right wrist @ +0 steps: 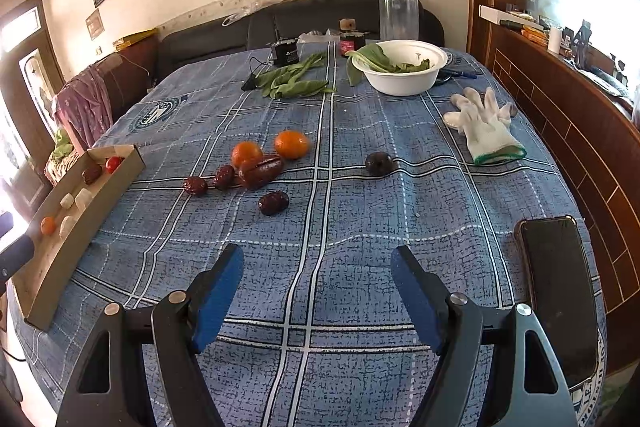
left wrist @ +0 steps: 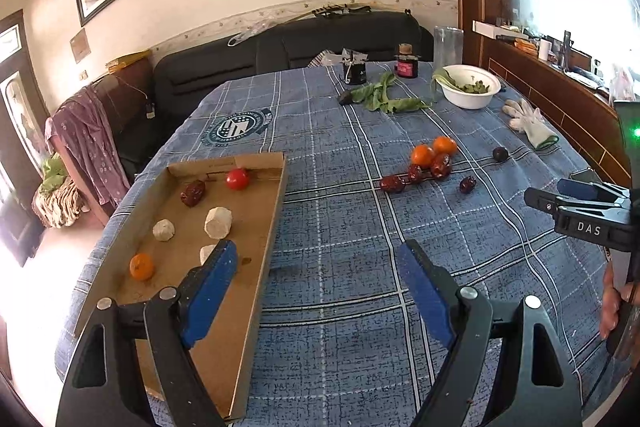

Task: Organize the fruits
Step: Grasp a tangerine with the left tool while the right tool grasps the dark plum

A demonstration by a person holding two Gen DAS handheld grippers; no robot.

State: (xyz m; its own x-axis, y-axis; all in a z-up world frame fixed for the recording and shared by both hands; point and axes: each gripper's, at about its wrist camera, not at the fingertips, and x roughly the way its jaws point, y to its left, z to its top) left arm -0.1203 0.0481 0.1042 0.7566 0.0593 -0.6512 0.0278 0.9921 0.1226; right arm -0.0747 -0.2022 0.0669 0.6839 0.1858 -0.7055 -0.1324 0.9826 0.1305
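Observation:
A cardboard tray point(left wrist: 276, 199) on the table's left holds a red tomato point(left wrist: 238, 179), a red date point(left wrist: 193, 193), a small orange point(left wrist: 141, 266) and three white lumps point(left wrist: 218, 222). Loose on the cloth lie two oranges point(right wrist: 291, 143), several red dates point(right wrist: 261, 169) and a dark plum point(right wrist: 378, 163). My left gripper point(left wrist: 320, 255) is open and empty, its left finger over the tray's near end. My right gripper point(right wrist: 318, 259) is open and empty above bare cloth, short of the loose fruit; it also shows at the right edge of the left wrist view point(left wrist: 576, 215).
A white bowl point(right wrist: 404, 75) with greens, loose green leaves point(right wrist: 296, 81), a white glove point(right wrist: 486, 127), a jar point(right wrist: 352, 41) and a clear cup point(right wrist: 398, 17) stand at the far side. A black phone point(right wrist: 560, 291) lies near right. A sofa is behind the table.

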